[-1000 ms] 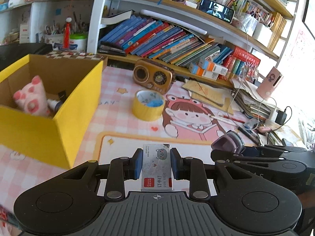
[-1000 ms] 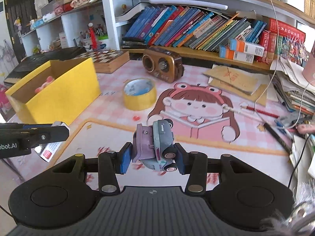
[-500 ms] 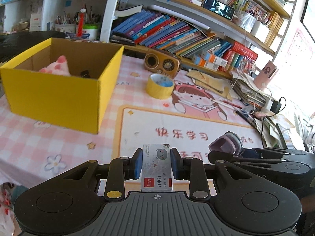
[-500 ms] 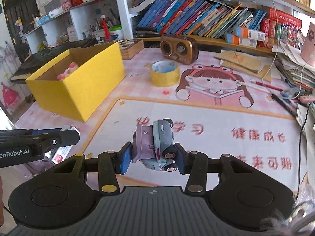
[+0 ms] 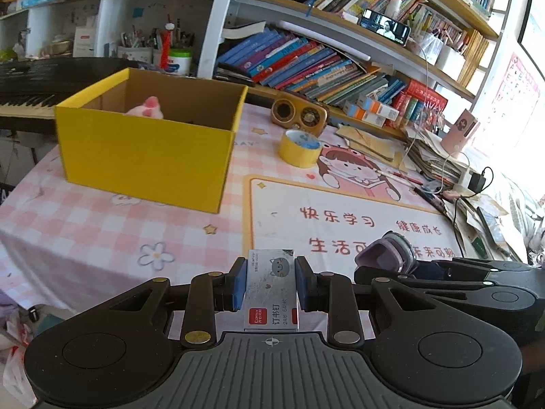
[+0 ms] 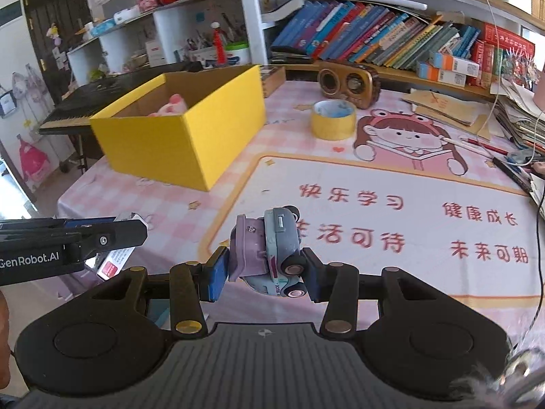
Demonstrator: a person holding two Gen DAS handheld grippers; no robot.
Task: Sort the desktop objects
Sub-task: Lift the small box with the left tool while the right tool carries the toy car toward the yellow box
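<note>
Tools [image 5: 270,286] farther back from box [image 5: 146,156]

The staple box [image 5: 271,289] at 6 o'clock looks like glossy printed card. The toy car [image 6: 267,250] is smooth, shiny plastic. The yellow box [image 5: 150,151] at 10 o'clock is matt cardboard, raw brown inside, with a soft plush toy [image 5: 146,108] in it. The tape roll [image 5: 299,148] has a slick sheen. The desk mat [image 6: 391,204] looks smooth and printed.
</note>
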